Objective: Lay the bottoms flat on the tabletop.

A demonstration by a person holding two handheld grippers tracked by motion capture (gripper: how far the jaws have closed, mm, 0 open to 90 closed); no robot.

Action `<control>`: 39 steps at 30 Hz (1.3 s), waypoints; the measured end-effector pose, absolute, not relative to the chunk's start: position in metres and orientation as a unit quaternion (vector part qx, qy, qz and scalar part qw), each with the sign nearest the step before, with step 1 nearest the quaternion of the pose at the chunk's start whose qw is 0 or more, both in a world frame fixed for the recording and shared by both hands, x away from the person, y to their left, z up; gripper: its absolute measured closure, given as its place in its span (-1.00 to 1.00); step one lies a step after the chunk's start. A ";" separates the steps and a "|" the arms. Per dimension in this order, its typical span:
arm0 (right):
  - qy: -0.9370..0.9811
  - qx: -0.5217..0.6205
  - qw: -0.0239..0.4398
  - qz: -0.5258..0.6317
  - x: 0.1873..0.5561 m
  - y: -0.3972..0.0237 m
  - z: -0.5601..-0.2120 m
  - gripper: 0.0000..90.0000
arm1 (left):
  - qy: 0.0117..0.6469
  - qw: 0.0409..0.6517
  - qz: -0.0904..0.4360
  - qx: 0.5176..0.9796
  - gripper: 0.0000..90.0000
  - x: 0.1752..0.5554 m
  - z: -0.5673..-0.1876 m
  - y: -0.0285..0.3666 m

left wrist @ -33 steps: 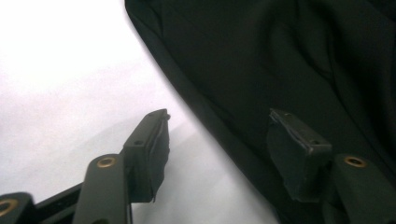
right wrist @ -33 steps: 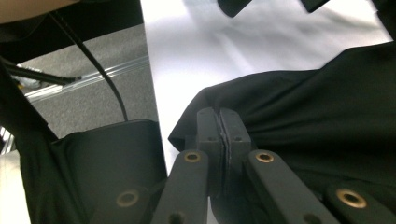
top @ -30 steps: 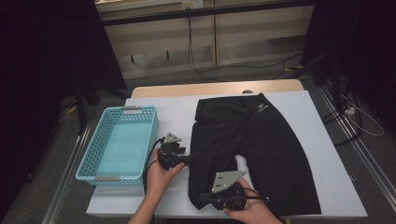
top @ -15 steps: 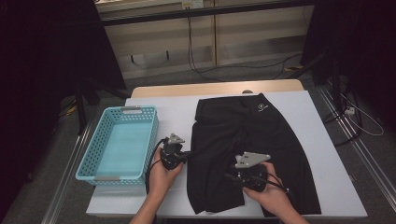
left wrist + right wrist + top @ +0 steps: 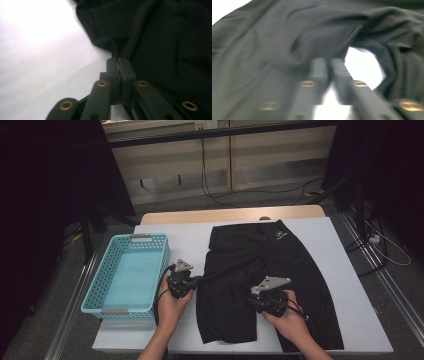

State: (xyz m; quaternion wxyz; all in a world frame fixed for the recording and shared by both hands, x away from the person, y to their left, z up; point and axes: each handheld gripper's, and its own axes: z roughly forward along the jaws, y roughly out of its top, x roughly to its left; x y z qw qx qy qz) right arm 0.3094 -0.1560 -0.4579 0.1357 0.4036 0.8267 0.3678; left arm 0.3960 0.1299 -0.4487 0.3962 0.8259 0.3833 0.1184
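Note:
A pair of black shorts lies flat on the white table, waistband at the far side. My left gripper is at the outer edge of the shorts' left leg. In the left gripper view its jaws are shut on a thin fold of that black fabric; they have just closed and eased a touch. My right gripper is at the inner edge between the two legs. Its jaws have just been closing and stand together with the fabric at their tips, though the picture is blurred.
A light blue plastic basket with nothing in it stands at the table's left, close to my left hand. A wooden strip runs along the far edge. Cables lie on the floor beyond the table.
My right gripper has moved right and away from the near hem of the left leg to the gap between the legs. The left hand has stayed where it was.

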 end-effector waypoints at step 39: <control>0.849 0.305 0.122 0.413 0.287 -0.128 -0.448 0.12 | 0.385 0.400 0.103 0.825 -0.61 0.390 -0.443 0.138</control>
